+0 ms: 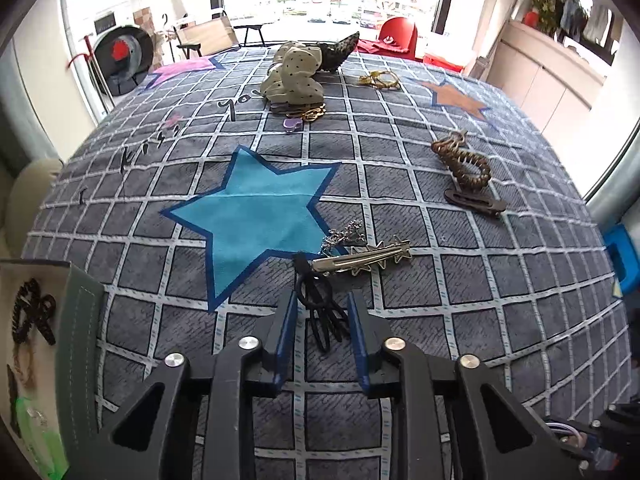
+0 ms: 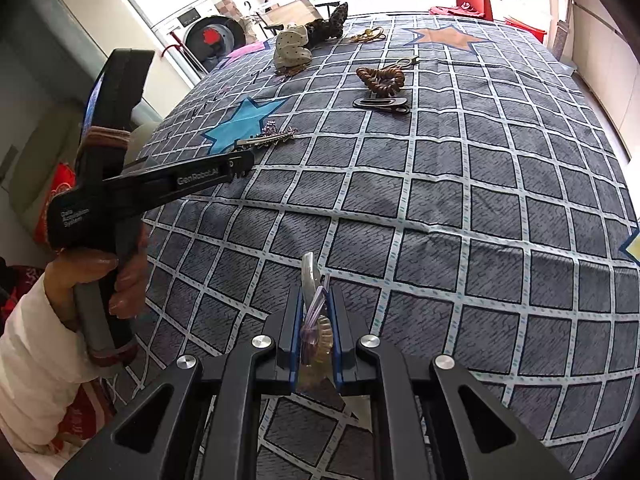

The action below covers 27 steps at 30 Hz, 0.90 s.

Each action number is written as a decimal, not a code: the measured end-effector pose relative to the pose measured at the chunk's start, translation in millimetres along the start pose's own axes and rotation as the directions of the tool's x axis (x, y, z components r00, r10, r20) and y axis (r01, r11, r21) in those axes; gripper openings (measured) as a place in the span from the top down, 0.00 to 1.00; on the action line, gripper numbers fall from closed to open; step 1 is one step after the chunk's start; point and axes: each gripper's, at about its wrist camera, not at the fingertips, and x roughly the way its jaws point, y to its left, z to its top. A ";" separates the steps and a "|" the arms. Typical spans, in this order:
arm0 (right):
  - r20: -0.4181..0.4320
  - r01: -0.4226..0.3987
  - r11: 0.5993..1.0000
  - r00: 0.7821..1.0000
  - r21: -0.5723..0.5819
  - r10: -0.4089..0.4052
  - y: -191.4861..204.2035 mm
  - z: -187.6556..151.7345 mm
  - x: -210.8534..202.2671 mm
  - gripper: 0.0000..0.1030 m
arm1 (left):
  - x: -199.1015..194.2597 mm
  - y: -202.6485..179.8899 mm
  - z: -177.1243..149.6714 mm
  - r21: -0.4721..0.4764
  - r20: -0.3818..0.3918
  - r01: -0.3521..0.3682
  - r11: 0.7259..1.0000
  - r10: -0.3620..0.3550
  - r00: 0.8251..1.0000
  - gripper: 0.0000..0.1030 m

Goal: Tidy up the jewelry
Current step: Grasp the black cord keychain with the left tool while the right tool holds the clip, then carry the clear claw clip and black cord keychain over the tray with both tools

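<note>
Box [image 1: 76, 320] holds dark hair ties [image 1: 32, 308]; right gripper [image 2: 316, 312] pinches clear clip [image 2: 314, 304] (translucent)

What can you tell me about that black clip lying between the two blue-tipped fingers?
The black clip is a dark hair accessory, plastic by its look, with a loop near its top and thin prongs fanning toward the camera. It lies flat on the grey checked cloth, between the fingers of the left gripper, which stand apart and seem not to touch it. Its far end sits just by the silver star clip.
</note>
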 end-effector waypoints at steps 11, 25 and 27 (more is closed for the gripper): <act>0.018 0.024 1.000 1.000 0.011 -0.024 5.4 -7.9 -5.0 0.87 | -23.1 9.1 -15.3 -0.032 0.024 0.078 0.996 -0.077 0.997 0.96; 0.034 0.021 0.999 0.999 0.026 -0.021 14.5 -14.0 -19.2 0.88 | -78.7 21.3 -39.6 -0.025 0.088 0.110 0.994 -0.107 0.990 0.96; 0.036 0.018 1.000 0.999 0.022 -0.018 19.6 -13.9 -21.3 0.88 | -89.9 25.8 -44.7 -0.025 0.101 0.108 0.994 -0.105 0.989 0.97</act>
